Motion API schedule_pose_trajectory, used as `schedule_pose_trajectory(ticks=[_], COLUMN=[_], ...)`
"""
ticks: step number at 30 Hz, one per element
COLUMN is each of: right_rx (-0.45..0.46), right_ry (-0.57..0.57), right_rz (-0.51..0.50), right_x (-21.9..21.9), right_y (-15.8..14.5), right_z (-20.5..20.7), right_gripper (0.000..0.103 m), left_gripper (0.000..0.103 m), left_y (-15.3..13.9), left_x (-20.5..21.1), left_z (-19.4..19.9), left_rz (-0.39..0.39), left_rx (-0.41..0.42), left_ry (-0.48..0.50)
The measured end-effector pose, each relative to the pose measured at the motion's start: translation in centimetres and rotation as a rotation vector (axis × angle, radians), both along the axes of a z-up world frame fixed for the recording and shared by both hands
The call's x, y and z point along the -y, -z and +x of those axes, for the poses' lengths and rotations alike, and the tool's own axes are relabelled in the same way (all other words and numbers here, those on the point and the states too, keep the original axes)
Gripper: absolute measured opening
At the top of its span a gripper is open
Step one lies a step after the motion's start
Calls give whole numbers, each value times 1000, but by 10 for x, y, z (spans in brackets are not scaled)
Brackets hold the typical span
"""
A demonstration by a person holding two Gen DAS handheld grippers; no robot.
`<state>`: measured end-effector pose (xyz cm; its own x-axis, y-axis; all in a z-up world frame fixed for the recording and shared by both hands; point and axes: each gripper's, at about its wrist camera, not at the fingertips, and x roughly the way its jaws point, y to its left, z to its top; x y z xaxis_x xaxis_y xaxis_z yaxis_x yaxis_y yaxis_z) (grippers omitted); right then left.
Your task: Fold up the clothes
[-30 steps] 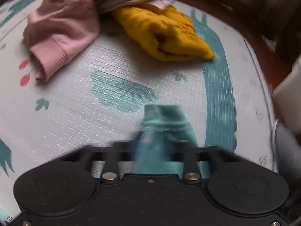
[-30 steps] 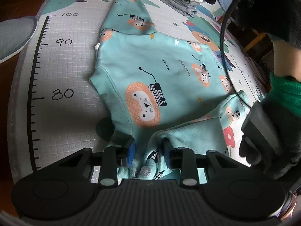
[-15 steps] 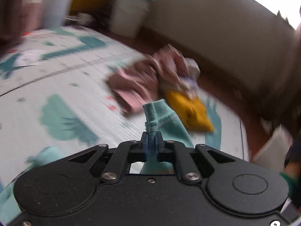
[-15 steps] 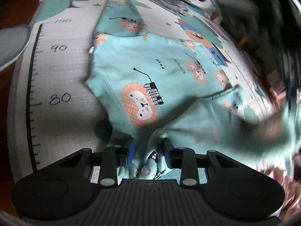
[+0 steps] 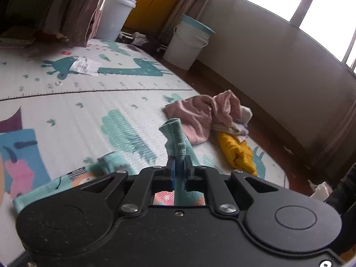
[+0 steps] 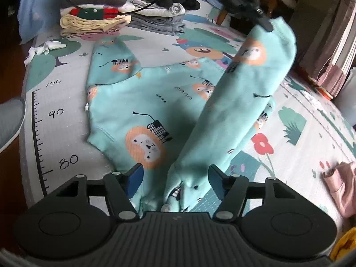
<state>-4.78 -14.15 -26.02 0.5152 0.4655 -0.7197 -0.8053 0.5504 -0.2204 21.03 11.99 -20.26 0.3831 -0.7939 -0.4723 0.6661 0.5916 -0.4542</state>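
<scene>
Left gripper (image 5: 179, 169) is up off the play mat (image 5: 89, 115), jaws clenched tight on the cuff (image 5: 175, 138) of the teal sleeve, and the fabric pokes up past the tips like a little flag. From the right wrist view that same sleeve (image 6: 233, 111) rises in a long diagonal from the shoulder near the camera to the pinched cuff high at the top right. It looks like a sleeve fold in the making: the cuff is held high so the arm of the garment can swing across the body without dragging.

The teal lion-print sweatshirt (image 6: 133, 111) itself lies flat on the mat beside the printed height ruler (image 6: 42, 138), its other sleeve stretched away toward the stack of folded clothes (image 6: 93, 17) at the far end. That flat spread is what gives the fold a clean base.

Right gripper (image 6: 175, 178) sits low at the shoulder, jaws opening, bunched fabric between them but the blue pads standing clear of it on both sides. My read is that it served as an anchor at the shoulder and is letting go.

Off to the side, a pink garment (image 5: 195, 118) and a yellow knit (image 5: 235, 151) wait in a heap at the mat's edge, apparently still to be folded.
</scene>
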Motion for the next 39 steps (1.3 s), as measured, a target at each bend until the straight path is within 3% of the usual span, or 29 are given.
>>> schedule_pose_trajectory(ticks=[5,12,18,23,31,32,35,39], right_rx=[29,-154,-191,-228,-244,-243,-240,-160], right_ry=[-89,-60,-84,-60,-63,-61,-55,-75], right_rz=[-17,-49,-57,-31,-28,-20,3,19], right_x=[-7,-14,-17,-18,-20,-19,-16,-15], right_y=[-2,13,19,20,24,22,17,5], right_z=[-10,2,-5,-2,-3,-2,-1,-5], right_gripper=[68,74,80,81,85,85,82,74], left_gripper=[5,5,5,6,5,7,29,29], left_y=[15,55,94,86,113,113,102,75], left_x=[4,26,50,43,59,58,50,44], left_z=[8,39,49,53,51,53,53,42], left_rz=[25,101,258,196,349,345,344,346], left_rx=[6,-20,-39,-40,-66,-78,-75,35], left_ry=[-8,-7,1,-37,-73,-84,-126,-126])
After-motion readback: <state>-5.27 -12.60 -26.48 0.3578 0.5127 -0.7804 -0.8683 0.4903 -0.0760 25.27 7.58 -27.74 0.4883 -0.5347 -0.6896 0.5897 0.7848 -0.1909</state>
